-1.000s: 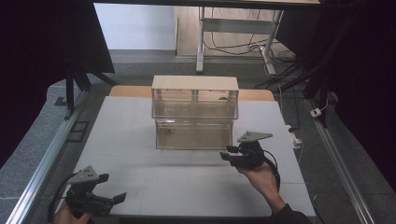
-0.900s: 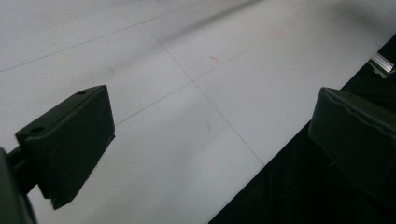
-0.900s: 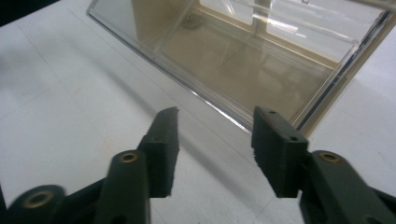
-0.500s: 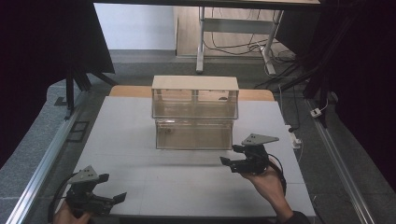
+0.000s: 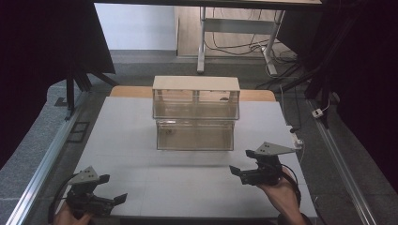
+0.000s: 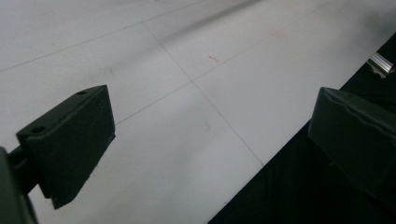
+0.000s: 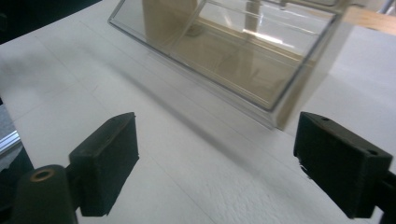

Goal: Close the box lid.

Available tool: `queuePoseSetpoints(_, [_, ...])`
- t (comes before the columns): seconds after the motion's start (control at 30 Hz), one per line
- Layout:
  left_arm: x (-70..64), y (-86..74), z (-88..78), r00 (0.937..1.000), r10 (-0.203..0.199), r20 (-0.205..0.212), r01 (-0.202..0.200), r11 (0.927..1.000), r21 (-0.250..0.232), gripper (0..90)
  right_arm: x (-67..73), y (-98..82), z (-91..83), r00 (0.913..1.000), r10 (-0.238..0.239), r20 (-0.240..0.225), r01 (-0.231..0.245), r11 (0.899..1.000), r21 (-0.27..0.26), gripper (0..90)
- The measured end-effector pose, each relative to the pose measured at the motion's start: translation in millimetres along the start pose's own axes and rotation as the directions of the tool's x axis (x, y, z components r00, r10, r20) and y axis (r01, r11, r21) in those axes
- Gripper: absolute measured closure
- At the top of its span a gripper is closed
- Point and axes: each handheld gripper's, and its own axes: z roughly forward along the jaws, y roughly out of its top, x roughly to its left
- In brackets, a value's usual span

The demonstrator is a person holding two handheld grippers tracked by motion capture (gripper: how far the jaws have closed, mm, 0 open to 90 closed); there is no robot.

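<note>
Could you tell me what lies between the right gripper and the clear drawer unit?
Nothing: bare white table separates the right gripper from the clear drawer unit, seen in the high and right gripper views.

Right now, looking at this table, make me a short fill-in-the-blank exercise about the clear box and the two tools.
1. The clear drawer unit stands on a table whose top is coloured ____.
2. The jaws of the right tool stand ____, with nothing between them.
3. The left tool sits near the table's ____ edge, far from the unit.
4. The unit's lower drawer is pulled ____.

Missing words: white; open; front; out
</note>
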Motion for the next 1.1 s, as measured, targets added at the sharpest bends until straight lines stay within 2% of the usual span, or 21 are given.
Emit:
queuePoseSetpoints(0.3, [0.1, 0.0, -0.1, 1.0, -0.001, 0.0, 0.001, 1.0, 0.0, 0.4, -5.4, -14.4, -22.4, 0.9981, 0.024, 0.056, -0.022, 0.999, -0.024, 2.2])
queuePoseSetpoints(0.53, [0.2, -0.1, -0.2, 1.0, -0.001, 0.001, 0.001, 1.0, -0.001, 0.4, -8.6, -28.0, -35.0, 0.9948, 0.054, 0.086, -0.052, 0.998, -0.018, 0.0])
queuePoseSetpoints(0.77, [0.1, -0.2, -0.3, 1.0, -0.001, 0.001, 0.001, 1.0, -0.001, 0.4, -11.6, -43.8, -44.8, 0.9914, 0.081, 0.103, -0.082, 0.997, 0.005, 0.0])
queuePoseSetpoints(0.97, [0.1, -0.7, -0.7, 1.0, -0.004, -0.001, 0.004, 1.0, -0.002, 0.4, -11.8, -53.7, -48.1, 0.988, 0.081, 0.131, -0.086, 0.996, 0.031, 0.0])
queuePoseSetpoints(1.1, [0.1, -1.0, -0.9, 1.0, -0.006, -0.001, 0.006, 1.0, -0.001, 0.3, -11.4, -58.8, -48.6, 0.9844, 0.081, 0.157, -0.092, 0.993, 0.068, 0.0])
